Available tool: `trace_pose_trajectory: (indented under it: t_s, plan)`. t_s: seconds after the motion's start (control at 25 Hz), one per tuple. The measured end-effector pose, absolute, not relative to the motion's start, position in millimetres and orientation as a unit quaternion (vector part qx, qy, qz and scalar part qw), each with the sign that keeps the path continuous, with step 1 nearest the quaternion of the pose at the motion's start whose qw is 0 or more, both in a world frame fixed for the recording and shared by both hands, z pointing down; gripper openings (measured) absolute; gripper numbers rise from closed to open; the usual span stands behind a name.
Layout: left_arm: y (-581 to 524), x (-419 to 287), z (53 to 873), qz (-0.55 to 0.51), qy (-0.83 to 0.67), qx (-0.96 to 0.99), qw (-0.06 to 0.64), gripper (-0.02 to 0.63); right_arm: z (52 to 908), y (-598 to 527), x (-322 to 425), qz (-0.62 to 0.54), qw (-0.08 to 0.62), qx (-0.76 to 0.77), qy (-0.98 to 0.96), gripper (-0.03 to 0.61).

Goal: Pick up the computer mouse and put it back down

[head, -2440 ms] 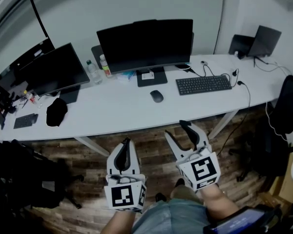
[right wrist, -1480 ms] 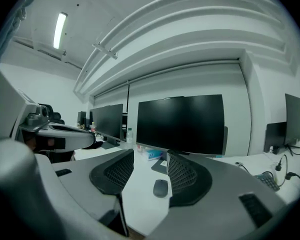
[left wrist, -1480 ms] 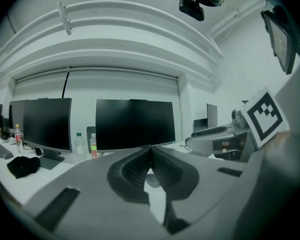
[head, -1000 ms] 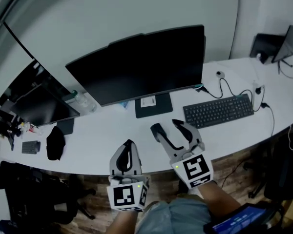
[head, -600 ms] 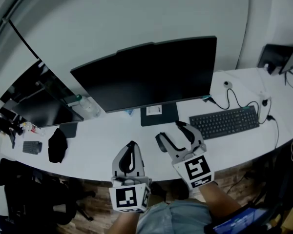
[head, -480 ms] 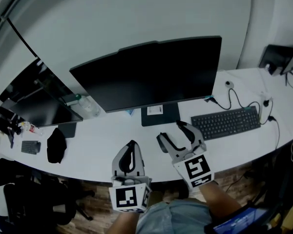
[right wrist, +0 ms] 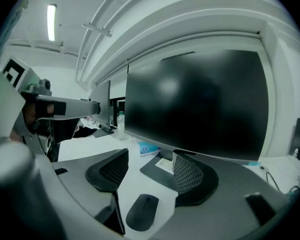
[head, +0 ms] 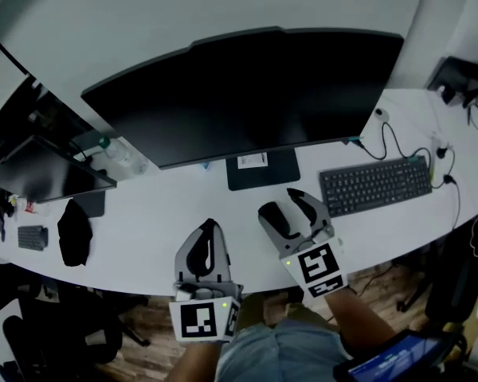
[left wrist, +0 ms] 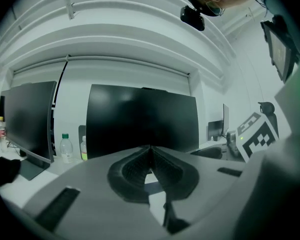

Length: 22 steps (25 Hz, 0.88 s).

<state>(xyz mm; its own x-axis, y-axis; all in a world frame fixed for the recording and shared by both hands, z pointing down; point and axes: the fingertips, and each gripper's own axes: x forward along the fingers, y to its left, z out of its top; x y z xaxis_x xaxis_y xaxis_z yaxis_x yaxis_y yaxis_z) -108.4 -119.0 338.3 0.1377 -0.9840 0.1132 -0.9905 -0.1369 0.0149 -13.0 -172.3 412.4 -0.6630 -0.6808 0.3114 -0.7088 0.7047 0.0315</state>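
The computer mouse (right wrist: 142, 211) lies on the white surface (head: 183, 205) near its front edge, before the monitor (head: 247, 86); the right gripper (right wrist: 150, 160), jaws just widened, straddles it without pressing; the left gripper (left wrist: 150, 150) hovers over the front edge, clenched on nothing; a keyboard (head: 374, 185) lies toward the right edge.

computer mouse (right wrist: 142, 211) | black, oval, flat on white desk (head: 167, 213) | between right claw's (right wrist: 149, 166) parted jaws, ungripped

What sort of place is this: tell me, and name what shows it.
Most likely an office: a long white desk carries a large monitor, a keyboard and a computer mouse, with a second monitor at the left.
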Motion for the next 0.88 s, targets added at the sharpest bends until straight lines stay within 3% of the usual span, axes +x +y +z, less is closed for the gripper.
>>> trace_pose_trajectory:
  t_s: [0.88]
  plan:
    - [-133,-139,450,0.091,-0.626,0.758,0.161,0.008,590,-153,-13,0.178,0.307,0.39,-0.849,0.373]
